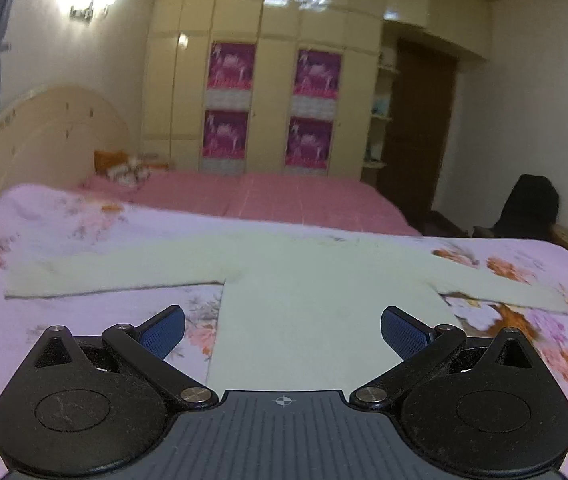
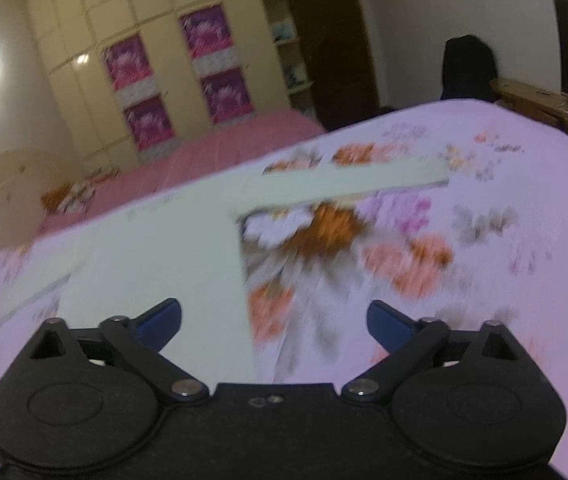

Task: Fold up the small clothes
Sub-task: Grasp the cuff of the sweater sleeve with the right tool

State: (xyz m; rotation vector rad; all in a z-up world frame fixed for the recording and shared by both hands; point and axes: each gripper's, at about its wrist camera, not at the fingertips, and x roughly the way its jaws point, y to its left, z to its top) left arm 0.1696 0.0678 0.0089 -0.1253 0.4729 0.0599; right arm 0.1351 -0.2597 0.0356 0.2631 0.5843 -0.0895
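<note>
A small pale mint-green long-sleeved knit top (image 1: 323, 304) lies flat on the lilac floral bedspread (image 1: 84, 216), both sleeves spread sideways, no fold made yet. The left tool (image 1: 282, 330) hangs over its lower body, jaws wide and empty; the right tool (image 2: 274, 322) stands just as wide and empty over the garment's side edge. The next move probably calls for pinching a sleeve or hem and carrying it across the body. No containers show.
</note>
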